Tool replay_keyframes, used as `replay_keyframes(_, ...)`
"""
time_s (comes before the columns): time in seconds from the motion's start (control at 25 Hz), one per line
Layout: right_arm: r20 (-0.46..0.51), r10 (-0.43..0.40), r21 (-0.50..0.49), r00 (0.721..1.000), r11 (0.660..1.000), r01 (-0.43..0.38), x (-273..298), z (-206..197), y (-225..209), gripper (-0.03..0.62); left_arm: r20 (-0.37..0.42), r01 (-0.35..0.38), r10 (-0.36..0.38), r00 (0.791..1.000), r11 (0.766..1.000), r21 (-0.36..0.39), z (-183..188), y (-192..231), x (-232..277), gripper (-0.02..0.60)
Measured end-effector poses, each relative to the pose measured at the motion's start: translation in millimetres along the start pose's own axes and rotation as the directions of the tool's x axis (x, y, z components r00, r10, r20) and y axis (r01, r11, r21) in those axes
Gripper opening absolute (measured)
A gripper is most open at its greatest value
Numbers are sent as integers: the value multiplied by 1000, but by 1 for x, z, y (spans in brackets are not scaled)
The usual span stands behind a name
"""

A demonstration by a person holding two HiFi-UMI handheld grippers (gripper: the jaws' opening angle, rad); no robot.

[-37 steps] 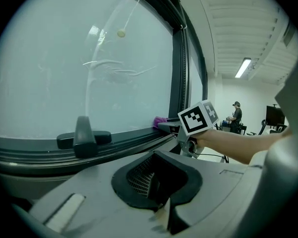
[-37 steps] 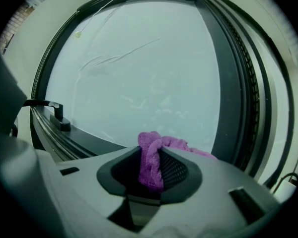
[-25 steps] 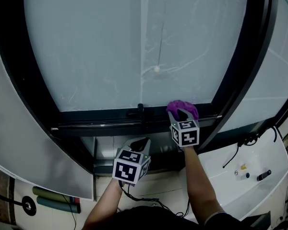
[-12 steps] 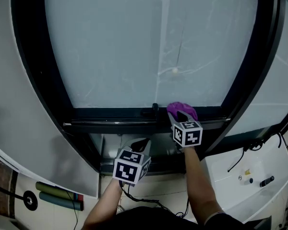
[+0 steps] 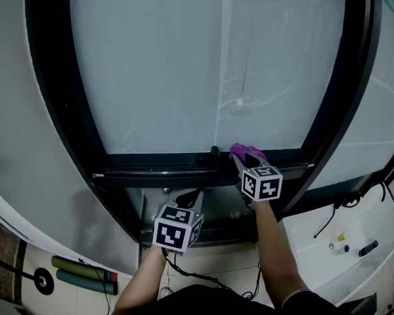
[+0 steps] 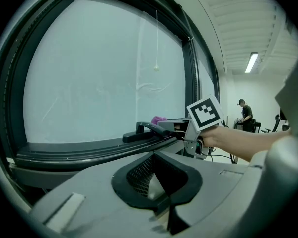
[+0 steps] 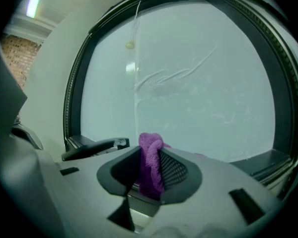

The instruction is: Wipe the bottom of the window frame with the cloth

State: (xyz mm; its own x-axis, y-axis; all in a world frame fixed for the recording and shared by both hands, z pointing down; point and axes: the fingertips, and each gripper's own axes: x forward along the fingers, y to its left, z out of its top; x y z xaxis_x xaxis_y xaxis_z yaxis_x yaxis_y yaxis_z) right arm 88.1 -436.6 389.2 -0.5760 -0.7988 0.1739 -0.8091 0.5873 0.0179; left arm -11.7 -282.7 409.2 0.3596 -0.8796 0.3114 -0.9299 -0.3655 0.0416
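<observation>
A purple cloth is bunched between the jaws of my right gripper, which is shut on it. The cloth rests against the black bottom rail of the window frame, just right of the black window handle. In the left gripper view the cloth shows small beyond the handle. My left gripper hangs lower and to the left, below the rail, its jaws shut with nothing between them.
A large frosted pane fills the frame, with a pull cord and its bead hanging in front. A white surface with small objects and a cable lies at lower right. Rolled tubes lie on the floor at lower left.
The right gripper with the cloth stays at the rail beside the handle, shifting only slightly. The head view has moved, so the window sits further right and lower in frame.
</observation>
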Motion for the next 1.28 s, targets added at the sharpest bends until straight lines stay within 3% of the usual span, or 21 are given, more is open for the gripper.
replay_keyframes(0.36, 129, 59, -66, 990, 997, -51, -30, 67, 35, 120, 78, -17, 15, 997, 1000, 21, 31, 11, -17, 9)
replay_keyframes(0.8, 224, 129, -170, 966, 981, -92, -25, 144, 92, 120, 109, -58, 57, 992, 998, 3, 44, 40, -38, 9)
replay_keyframes(1.28, 248, 158, -197, 956, 974, -110, 1, 169, 145, 120, 114, -73, 75, 991, 997, -20, 36, 76, -58, 9)
